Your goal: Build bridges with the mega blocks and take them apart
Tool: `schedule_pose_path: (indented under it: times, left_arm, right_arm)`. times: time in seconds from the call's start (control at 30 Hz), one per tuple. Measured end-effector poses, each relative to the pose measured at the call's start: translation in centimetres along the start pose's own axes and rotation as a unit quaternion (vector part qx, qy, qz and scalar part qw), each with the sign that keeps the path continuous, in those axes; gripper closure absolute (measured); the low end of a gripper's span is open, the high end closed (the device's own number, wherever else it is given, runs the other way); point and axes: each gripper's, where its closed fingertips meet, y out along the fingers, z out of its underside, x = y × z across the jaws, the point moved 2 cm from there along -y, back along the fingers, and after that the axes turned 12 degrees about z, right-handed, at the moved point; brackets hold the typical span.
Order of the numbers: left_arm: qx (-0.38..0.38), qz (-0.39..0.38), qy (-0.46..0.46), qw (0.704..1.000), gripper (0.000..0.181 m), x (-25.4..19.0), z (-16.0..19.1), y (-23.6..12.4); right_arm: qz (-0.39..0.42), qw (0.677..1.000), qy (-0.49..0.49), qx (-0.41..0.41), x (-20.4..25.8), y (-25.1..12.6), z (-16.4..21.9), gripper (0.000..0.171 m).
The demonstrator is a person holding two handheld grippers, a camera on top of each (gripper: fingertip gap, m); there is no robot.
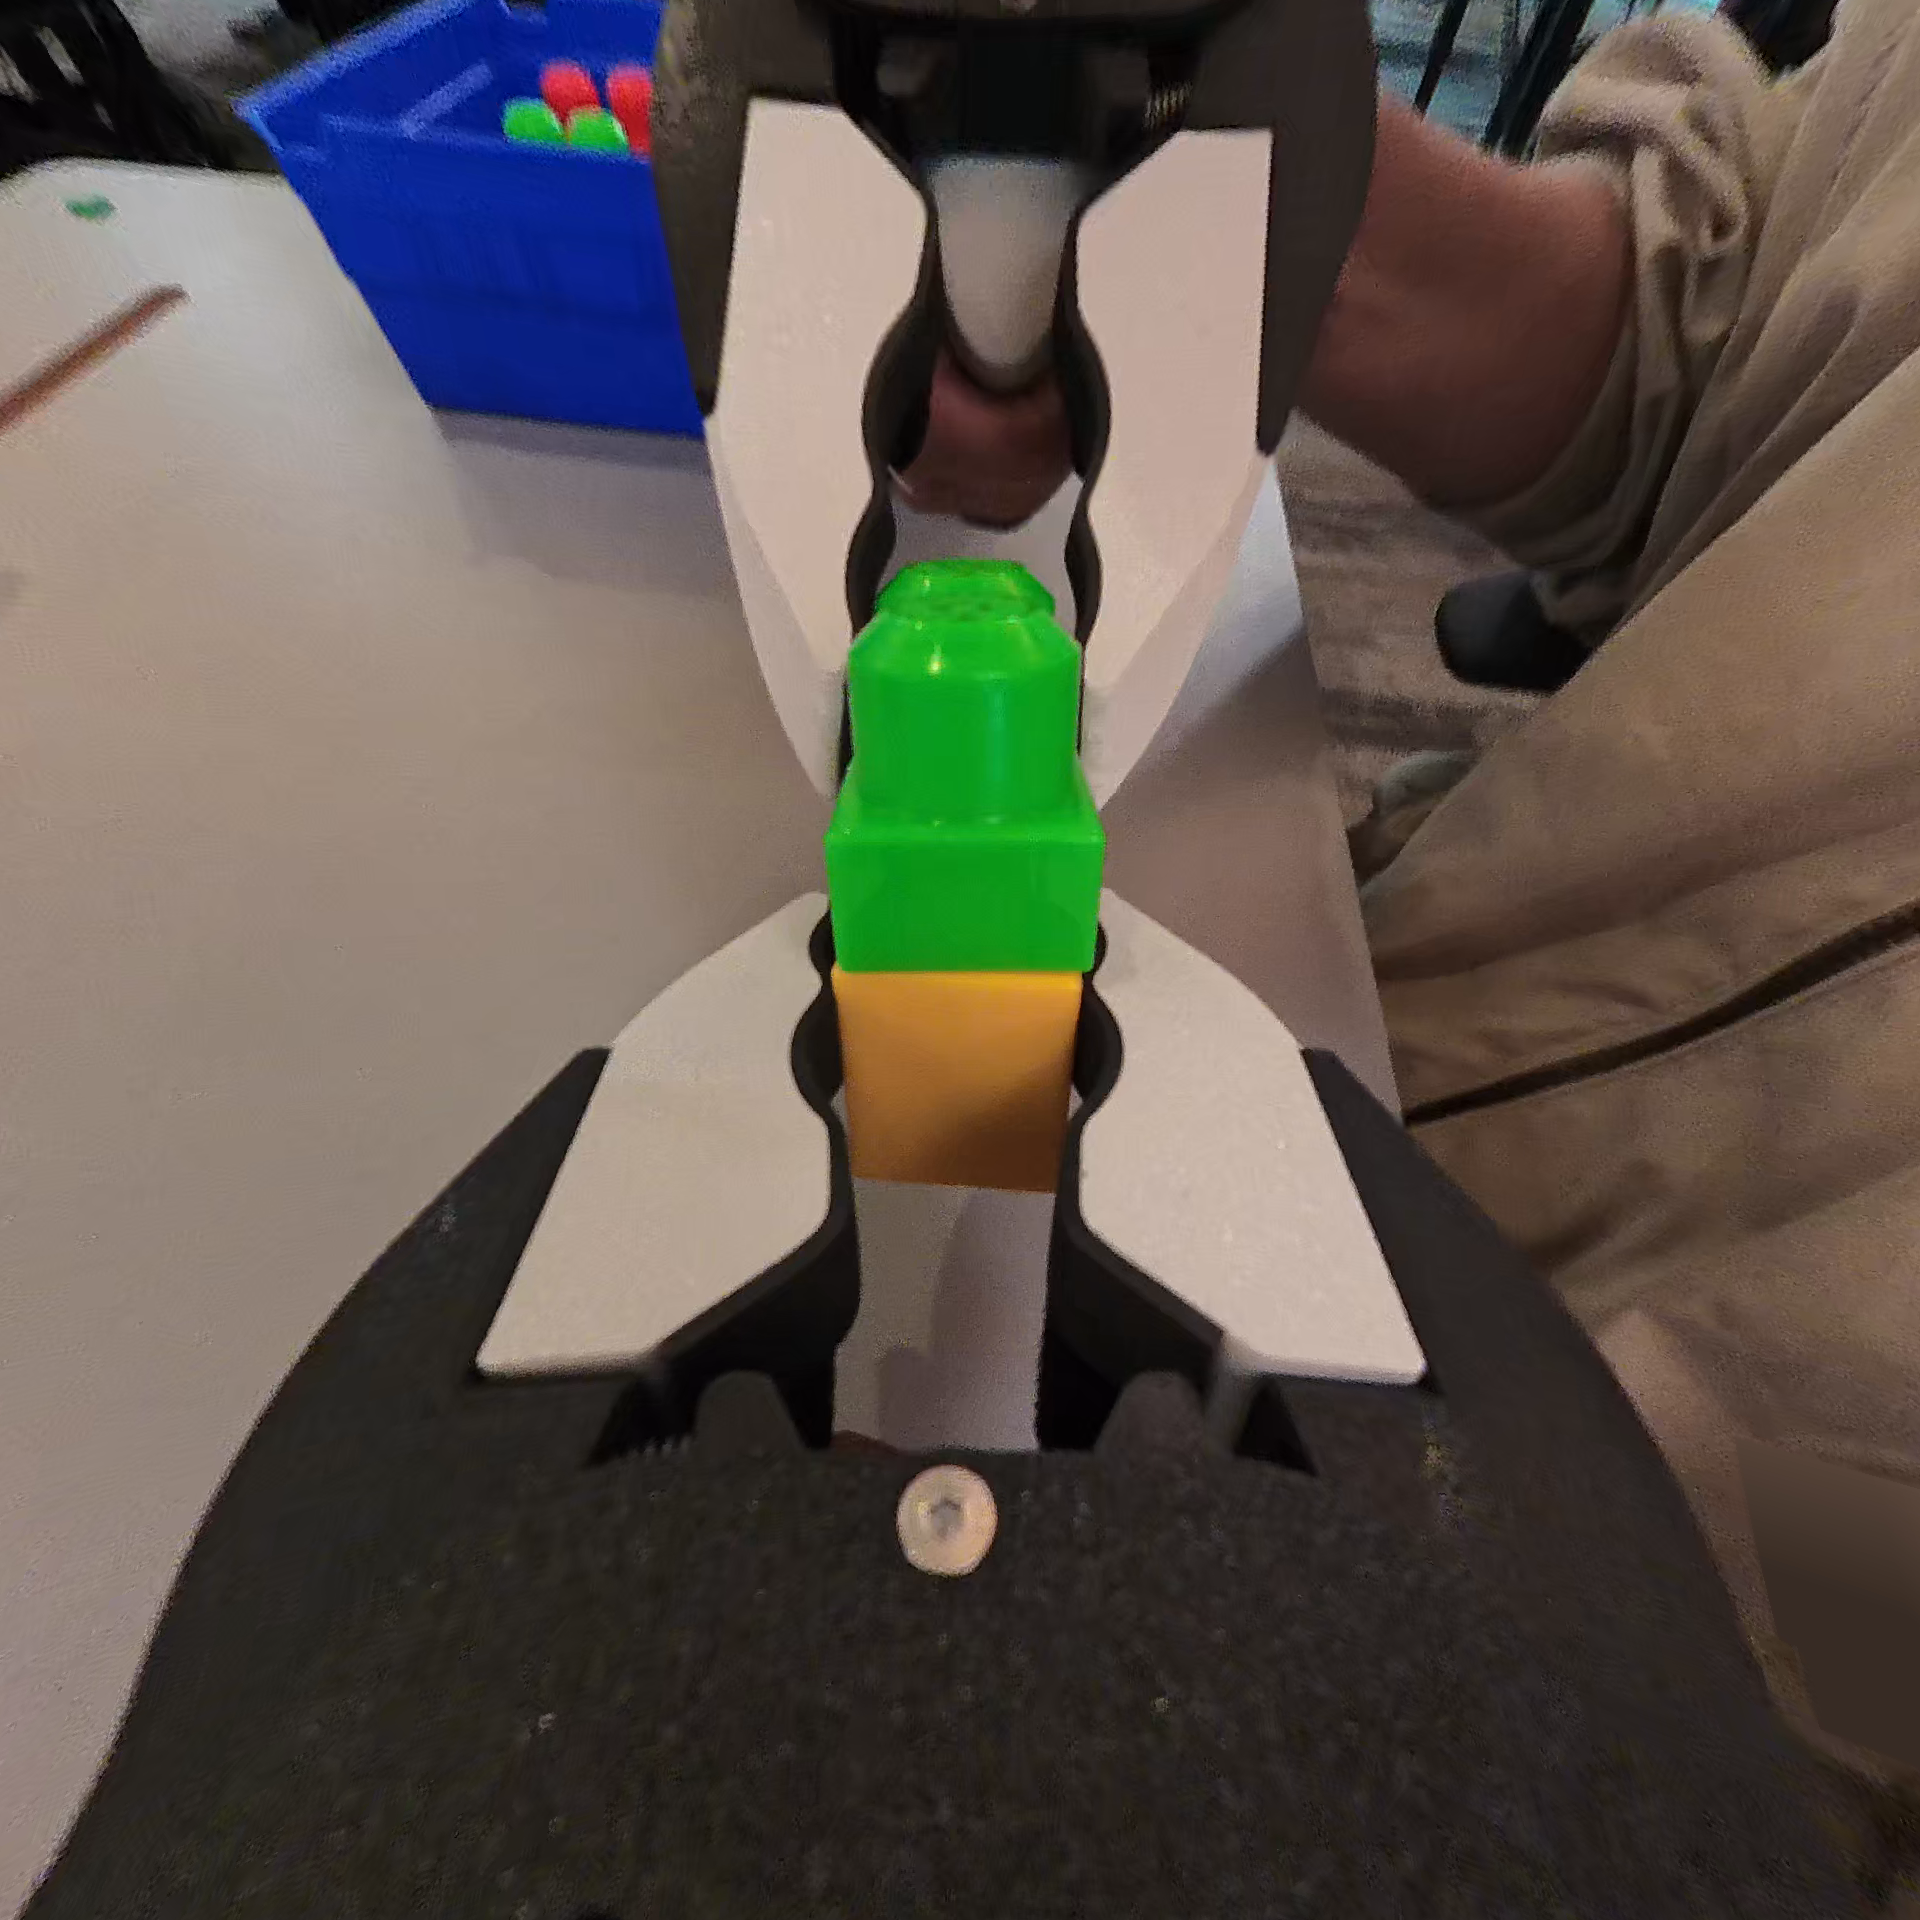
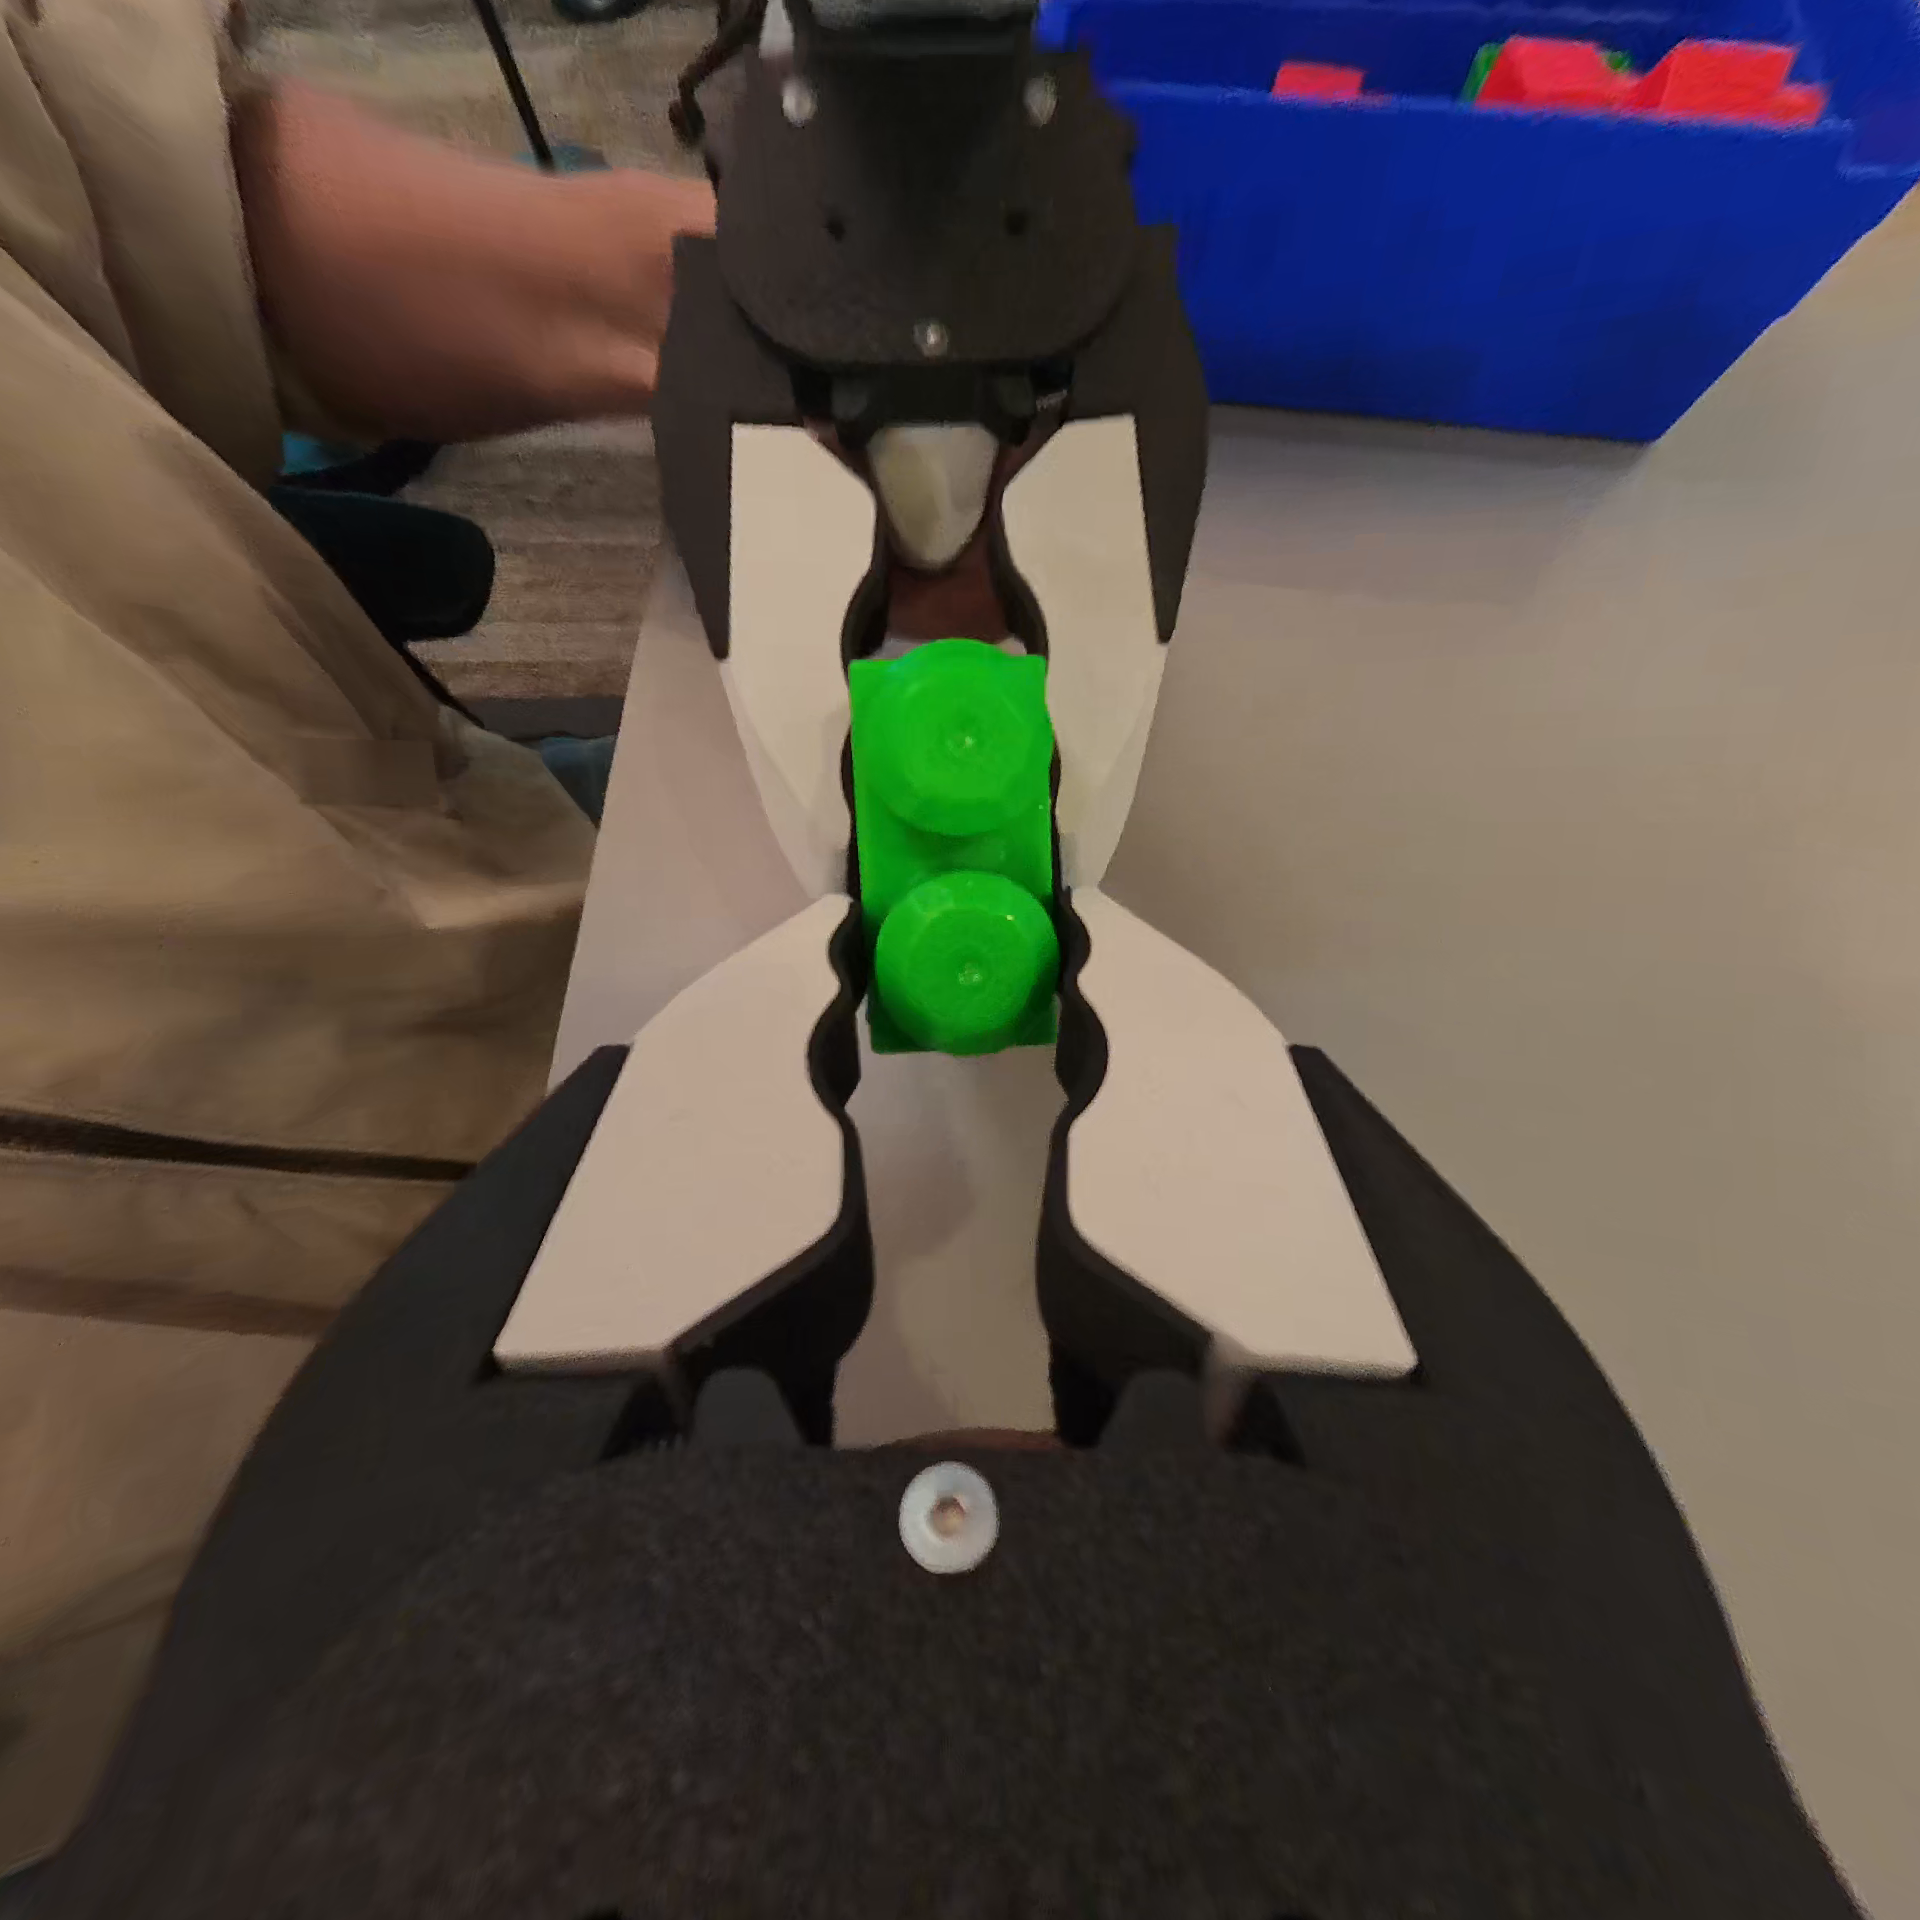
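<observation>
White table [image 1: 312, 831], blue bin [image 1: 499, 260]

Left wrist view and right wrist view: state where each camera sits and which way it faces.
Left wrist view: on the left tongs, looking along their fingers at the yellow block they clamp, the green block on it and the right tongs opposite; a beige sleeve and forearm show at the right.
Right wrist view: on the right tongs, looking onto the green block's studs toward the left tongs; a hand and sleeve show at the left.
Shared: both tongs, green block, blue bin, table.
</observation>
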Motion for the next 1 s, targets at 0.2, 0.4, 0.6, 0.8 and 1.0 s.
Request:
schedule_pose_path:
  times: [0.2,0.4,0.6,0.8,1.0]
  left_arm:
    - [-0.109,-0.024,0.030,0.993,0.140,-0.5,-2.4,-1.1]
    - [-0.237,0.005,0.010,0.971,0.141,-1.2,-4.2,-3.2]
    - [-0.243,0.031,0.020,0.969,0.141,-2.1,-4.6,-2.6]
    - [-0.230,0.042,0.041,0.972,0.140,-2.9,-4.5,-2.0]
    - [-0.219,0.018,0.048,0.974,0.141,-2.5,-4.3,-1.5]
  right_arm:
    - [0.034,0.996,0.013,-0.082,-0.6,-1.3,-1.3,0.113]
    - [0.060,0.983,0.052,-0.164,0.8,-1.1,-1.1,0.121]
    - [0.036,0.974,0.080,-0.207,1.7,-1.0,-1.8,0.135]
    - [-0.025,0.979,0.079,-0.186,2.4,-1.5,-1.4,0.136]
    - [-0.031,0.987,0.060,-0.148,2.1,-1.5,-0.8,0.136]
